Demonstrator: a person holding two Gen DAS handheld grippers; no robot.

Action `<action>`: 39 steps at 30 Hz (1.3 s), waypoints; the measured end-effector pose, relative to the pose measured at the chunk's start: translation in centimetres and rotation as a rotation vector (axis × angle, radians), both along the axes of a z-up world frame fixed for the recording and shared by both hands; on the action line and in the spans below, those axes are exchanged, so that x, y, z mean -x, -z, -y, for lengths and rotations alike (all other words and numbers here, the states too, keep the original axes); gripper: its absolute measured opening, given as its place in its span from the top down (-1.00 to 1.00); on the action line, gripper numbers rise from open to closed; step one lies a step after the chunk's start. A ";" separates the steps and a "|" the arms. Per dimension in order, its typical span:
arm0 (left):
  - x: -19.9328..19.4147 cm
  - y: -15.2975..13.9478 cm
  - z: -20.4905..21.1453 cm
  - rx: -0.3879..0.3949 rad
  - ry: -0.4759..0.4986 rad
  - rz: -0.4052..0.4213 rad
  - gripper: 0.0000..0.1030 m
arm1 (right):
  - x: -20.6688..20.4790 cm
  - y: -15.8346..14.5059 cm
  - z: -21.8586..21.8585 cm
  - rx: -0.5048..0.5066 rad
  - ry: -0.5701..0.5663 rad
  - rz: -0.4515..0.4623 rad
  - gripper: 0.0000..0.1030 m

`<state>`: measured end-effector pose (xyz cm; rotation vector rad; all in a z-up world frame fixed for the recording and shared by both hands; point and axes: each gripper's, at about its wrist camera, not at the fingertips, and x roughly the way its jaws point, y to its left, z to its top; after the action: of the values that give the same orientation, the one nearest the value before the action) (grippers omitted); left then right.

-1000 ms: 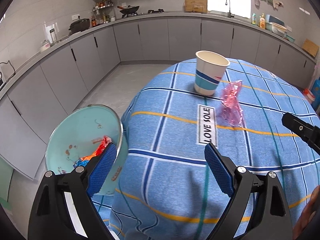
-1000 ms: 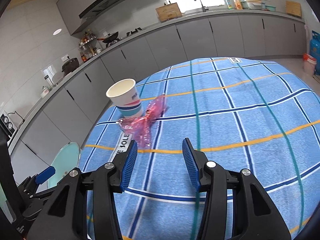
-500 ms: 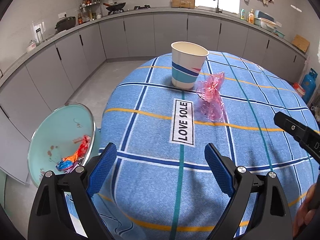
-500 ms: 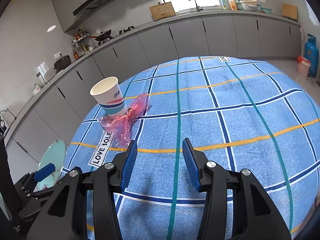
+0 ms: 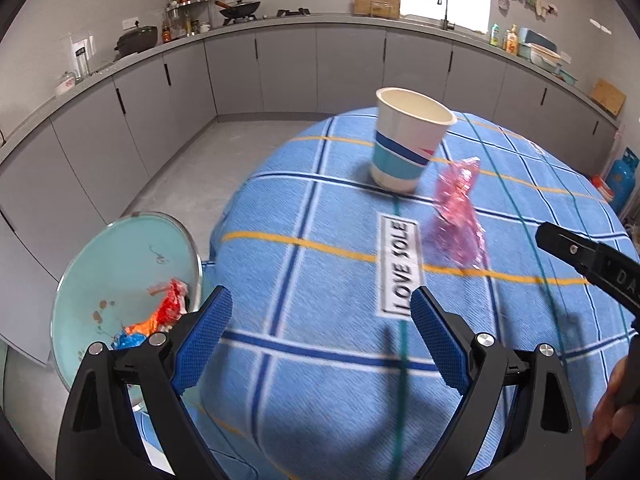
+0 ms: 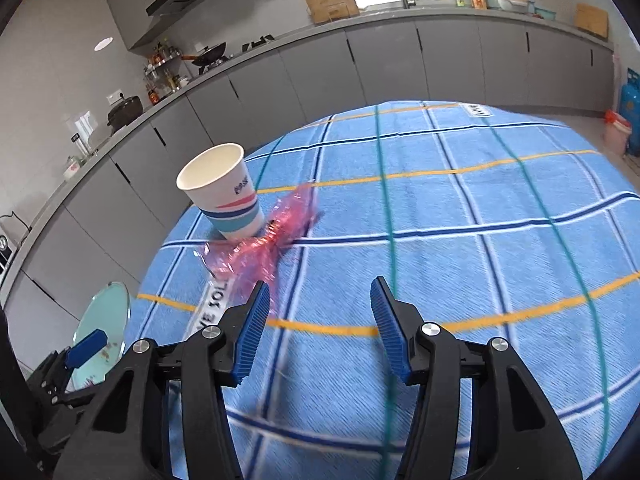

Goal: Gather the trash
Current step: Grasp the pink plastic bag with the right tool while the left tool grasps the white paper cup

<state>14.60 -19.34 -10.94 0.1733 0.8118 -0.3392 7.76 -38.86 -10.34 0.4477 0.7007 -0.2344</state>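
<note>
A paper cup (image 5: 408,140) (image 6: 226,192) with blue and red bands stands upright on the blue checked tablecloth (image 5: 320,264) (image 6: 460,248). A crumpled pink plastic wrapper (image 5: 458,216) (image 6: 264,248) lies just beside it. My left gripper (image 5: 320,332) hangs open over the cloth's near edge, nothing between its fingers. My right gripper (image 6: 316,320) is above the cloth with its jaws opening and nothing between them; the wrapper's near end sits just ahead of its left fingertip. A pale green bin (image 5: 124,280) (image 6: 102,332) beside the table holds red, orange and blue scraps (image 5: 156,316).
Grey kitchen cabinets (image 5: 280,68) and a worktop with a wok, bottles and a sink ring the room behind the table. A blue gas cylinder (image 5: 622,176) stands at the right. A "LOVE SOLE" label (image 5: 400,268) is sewn on the cloth.
Both views shifted: cup and wrapper loom larger and nearer in both. The right gripper's jaws stand wider apart than before. The left gripper's jaws stay equally wide.
</note>
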 end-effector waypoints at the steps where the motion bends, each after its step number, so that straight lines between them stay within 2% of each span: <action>1: -0.4 -0.1 -0.2 -0.003 -0.005 0.005 -0.73 | -0.6 0.0 -0.1 -0.012 -0.003 -0.001 -0.04; 11: -3.3 -0.8 -1.4 0.002 -0.034 0.019 -0.73 | -6.4 0.4 -0.5 -0.089 -0.028 -0.017 0.00; 14: -3.9 -1.0 -1.4 0.005 -0.033 0.033 -0.73 | -8.0 1.1 -0.6 -0.099 -0.031 -0.046 0.00; 17: -4.3 -1.1 -1.2 0.005 -0.028 0.043 -0.73 | -9.1 2.2 -0.6 -0.133 -0.047 -0.072 0.12; 18: -4.6 -1.1 -1.2 0.003 -0.027 0.046 -0.73 | -9.2 2.4 -0.7 -0.141 -0.052 -0.078 0.21; 25: -6.2 -0.8 0.0 0.018 -0.007 0.037 -0.73 | -9.4 3.3 0.1 -0.185 -0.092 -0.089 0.40; 34: -7.6 -0.4 4.2 0.030 0.080 0.055 -0.73 | -8.3 1.9 3.3 -0.131 -0.057 -0.069 0.42; 39: -8.8 -0.2 6.4 0.039 0.151 0.077 -0.73 | -9.2 1.5 4.9 -0.131 -0.084 -0.042 0.42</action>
<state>23.43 -25.74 -10.70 0.2107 0.7174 -0.4875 16.92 -43.71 -11.84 0.5380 0.7772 -0.1190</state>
